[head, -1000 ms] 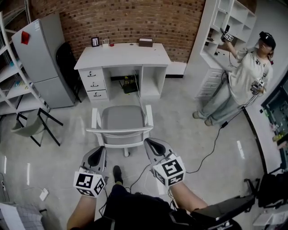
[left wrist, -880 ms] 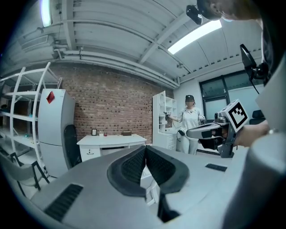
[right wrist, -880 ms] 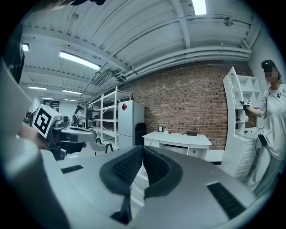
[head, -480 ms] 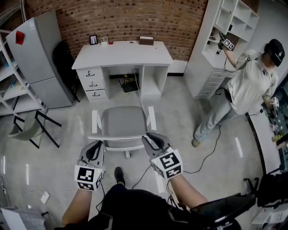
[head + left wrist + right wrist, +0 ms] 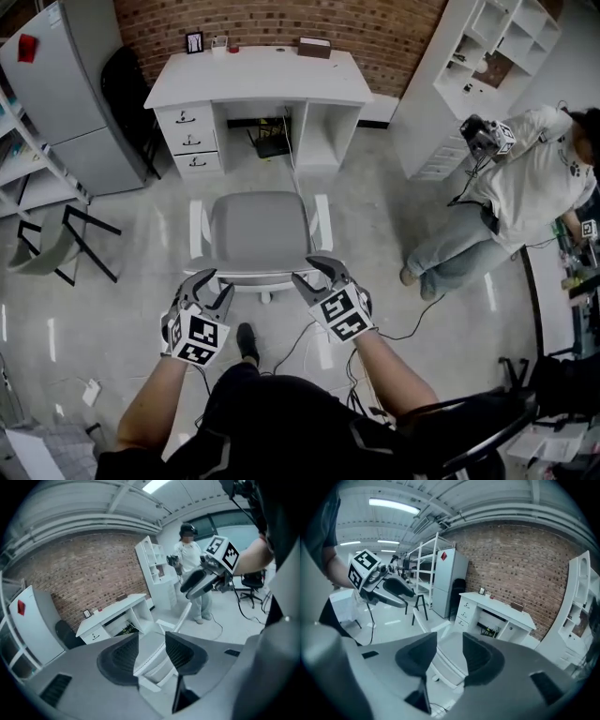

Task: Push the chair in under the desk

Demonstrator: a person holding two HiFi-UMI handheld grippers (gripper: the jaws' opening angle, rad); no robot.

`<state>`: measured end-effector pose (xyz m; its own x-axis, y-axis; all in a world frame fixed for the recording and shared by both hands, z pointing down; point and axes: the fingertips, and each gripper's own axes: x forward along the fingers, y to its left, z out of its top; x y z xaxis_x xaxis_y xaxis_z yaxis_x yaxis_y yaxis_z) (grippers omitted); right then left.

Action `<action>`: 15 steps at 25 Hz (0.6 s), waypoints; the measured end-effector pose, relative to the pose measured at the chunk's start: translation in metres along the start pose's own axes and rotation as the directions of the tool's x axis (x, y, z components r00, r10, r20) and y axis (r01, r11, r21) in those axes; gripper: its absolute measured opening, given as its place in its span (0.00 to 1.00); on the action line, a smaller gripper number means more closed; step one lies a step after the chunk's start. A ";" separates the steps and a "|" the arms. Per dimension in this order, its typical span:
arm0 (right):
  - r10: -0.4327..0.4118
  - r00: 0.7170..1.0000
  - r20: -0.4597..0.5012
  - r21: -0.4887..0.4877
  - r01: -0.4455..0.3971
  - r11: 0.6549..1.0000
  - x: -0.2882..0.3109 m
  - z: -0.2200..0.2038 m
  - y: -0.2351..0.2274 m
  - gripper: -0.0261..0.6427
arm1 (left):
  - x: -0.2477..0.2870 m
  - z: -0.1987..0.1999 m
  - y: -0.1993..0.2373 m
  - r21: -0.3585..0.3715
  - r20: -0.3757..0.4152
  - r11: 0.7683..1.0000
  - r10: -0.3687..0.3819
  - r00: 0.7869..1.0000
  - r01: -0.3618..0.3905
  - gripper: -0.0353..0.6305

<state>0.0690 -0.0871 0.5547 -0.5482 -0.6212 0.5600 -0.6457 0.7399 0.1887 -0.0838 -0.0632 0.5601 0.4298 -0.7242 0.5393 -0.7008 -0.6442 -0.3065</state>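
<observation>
The chair, grey seat on a white frame, stands out from the white desk with its back toward me. My left gripper is at the left end of the white back rail and my right gripper at the right end. Both sets of jaws have just been opening. In the left gripper view the rail lies between the spread pads of the left gripper without being pressed. In the right gripper view the chair shows between the jaws of the right gripper, which are likewise apart.
A grey fridge and a black chair stand left of the desk, a folding stool further left. White shelving and another person are to the right. Cables trail on the floor by my shoe.
Both grippers have come forward and down to the chair's back rail, and their jaws have gone from shut to open. The other person has turned away from the shelving.
</observation>
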 end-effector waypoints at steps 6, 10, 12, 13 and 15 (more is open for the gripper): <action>0.031 0.985 -0.171 -0.166 -0.059 0.984 0.043 -0.043 0.006 0.38 | 0.043 -0.040 -0.011 0.171 -0.147 0.974 -0.123 0.981 0.148 0.38; 0.048 0.958 -0.284 -0.275 -0.129 0.953 0.067 -0.070 0.011 0.43 | 0.067 -0.056 -0.016 0.230 -0.226 0.948 -0.167 0.960 0.219 0.38; 0.053 0.942 -0.331 -0.321 -0.165 0.932 0.077 -0.082 0.013 0.43 | 0.077 -0.064 -0.017 0.269 -0.268 0.933 -0.165 0.949 0.238 0.38; 0.049 0.934 -0.353 -0.346 -0.179 0.921 0.081 -0.088 0.014 0.43 | 0.082 -0.068 -0.017 0.295 -0.289 0.923 -0.158 0.944 0.245 0.38; 0.033 0.919 -0.392 -0.401 -0.204 0.893 0.089 -0.099 0.013 0.43 | 0.092 -0.075 -0.016 0.375 -0.318 0.892 -0.131 0.939 0.252 0.38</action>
<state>0.0641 -0.1068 0.6865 -0.3168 -0.4449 0.8377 -0.2517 0.8909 0.3780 -0.0758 -0.1011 0.6732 0.3145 -0.5171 0.7961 -0.3034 -0.8494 -0.4318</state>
